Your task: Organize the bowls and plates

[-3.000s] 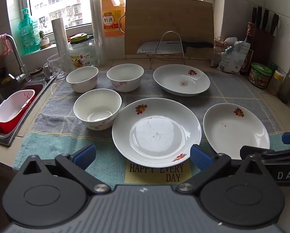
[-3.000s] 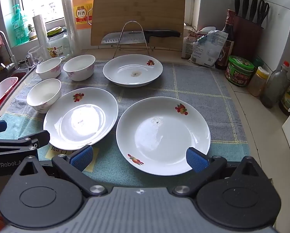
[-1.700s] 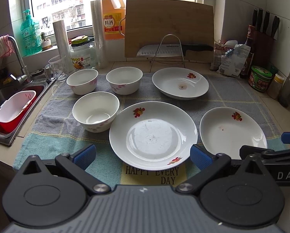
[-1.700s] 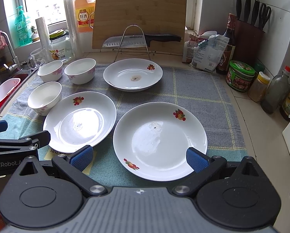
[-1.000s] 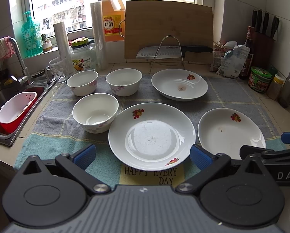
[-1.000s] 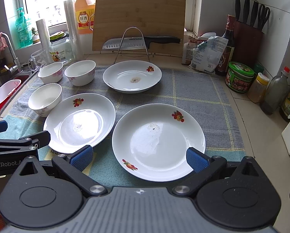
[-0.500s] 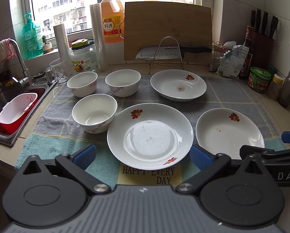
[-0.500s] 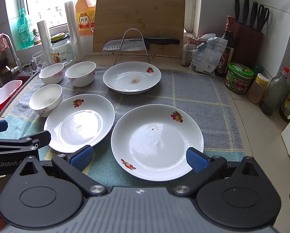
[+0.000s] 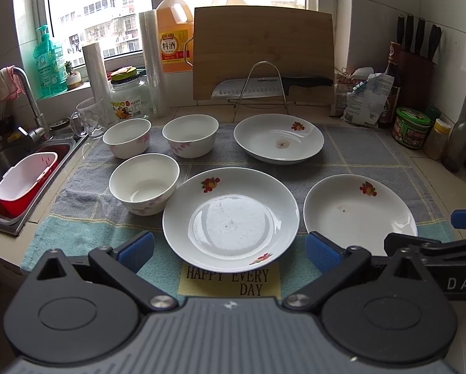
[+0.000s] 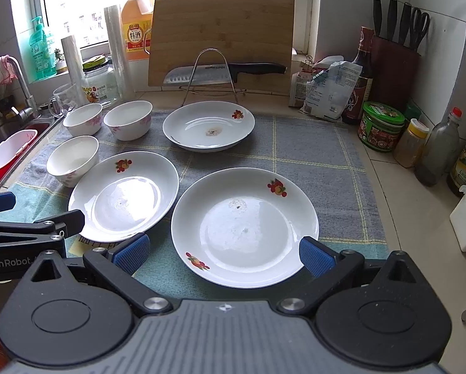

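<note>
Three white plates with red fruit prints lie on a towel: a near-left plate (image 9: 230,219) (image 10: 123,196), a near-right plate (image 9: 359,213) (image 10: 245,226) and a far plate (image 9: 278,138) (image 10: 208,125). Three white bowls stand to the left: a near bowl (image 9: 144,182) (image 10: 73,159) and two far bowls (image 9: 127,137) (image 9: 190,135). My left gripper (image 9: 230,251) is open and empty, just short of the near-left plate. My right gripper (image 10: 223,252) is open and empty, over the near edge of the near-right plate.
The towel (image 9: 351,152) covers the counter. A sink (image 9: 2,168) with a red and white basket (image 9: 24,180) is at the left. A cutting board (image 9: 262,56) and knife on a rack (image 9: 272,82) stand behind. Jars and bottles (image 10: 381,129) line the right.
Both grippers have drawn back and risen slightly, so the plates and bowls look a little farther away. Nothing on the towel has moved. Both grippers stay open.
</note>
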The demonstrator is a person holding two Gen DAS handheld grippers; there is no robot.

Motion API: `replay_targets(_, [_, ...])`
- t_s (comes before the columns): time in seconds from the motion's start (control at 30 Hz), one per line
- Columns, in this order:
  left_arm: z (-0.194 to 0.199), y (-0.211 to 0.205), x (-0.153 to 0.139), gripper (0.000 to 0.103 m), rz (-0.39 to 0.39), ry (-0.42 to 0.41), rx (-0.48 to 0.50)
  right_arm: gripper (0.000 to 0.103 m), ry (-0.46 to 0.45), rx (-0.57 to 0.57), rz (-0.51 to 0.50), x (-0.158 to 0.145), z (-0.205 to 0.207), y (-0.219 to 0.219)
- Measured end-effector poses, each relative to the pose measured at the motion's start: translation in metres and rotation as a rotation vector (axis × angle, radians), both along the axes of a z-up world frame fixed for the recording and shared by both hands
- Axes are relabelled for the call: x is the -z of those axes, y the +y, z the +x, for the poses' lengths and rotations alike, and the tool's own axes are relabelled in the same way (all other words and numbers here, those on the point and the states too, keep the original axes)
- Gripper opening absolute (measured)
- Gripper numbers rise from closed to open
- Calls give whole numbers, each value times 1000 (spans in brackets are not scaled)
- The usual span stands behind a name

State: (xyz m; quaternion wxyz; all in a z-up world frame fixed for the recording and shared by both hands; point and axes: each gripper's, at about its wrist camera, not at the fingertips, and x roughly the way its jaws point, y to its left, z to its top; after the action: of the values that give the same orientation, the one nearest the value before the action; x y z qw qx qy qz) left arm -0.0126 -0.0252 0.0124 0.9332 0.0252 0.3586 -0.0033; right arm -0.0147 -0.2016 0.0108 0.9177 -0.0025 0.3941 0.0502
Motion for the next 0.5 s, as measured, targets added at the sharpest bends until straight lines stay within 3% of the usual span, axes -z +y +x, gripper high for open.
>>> replay_targets(0.5, [-12, -6, 2, 102, -19, -82, 13, 103, -67, -79, 21, 3, -17, -20])
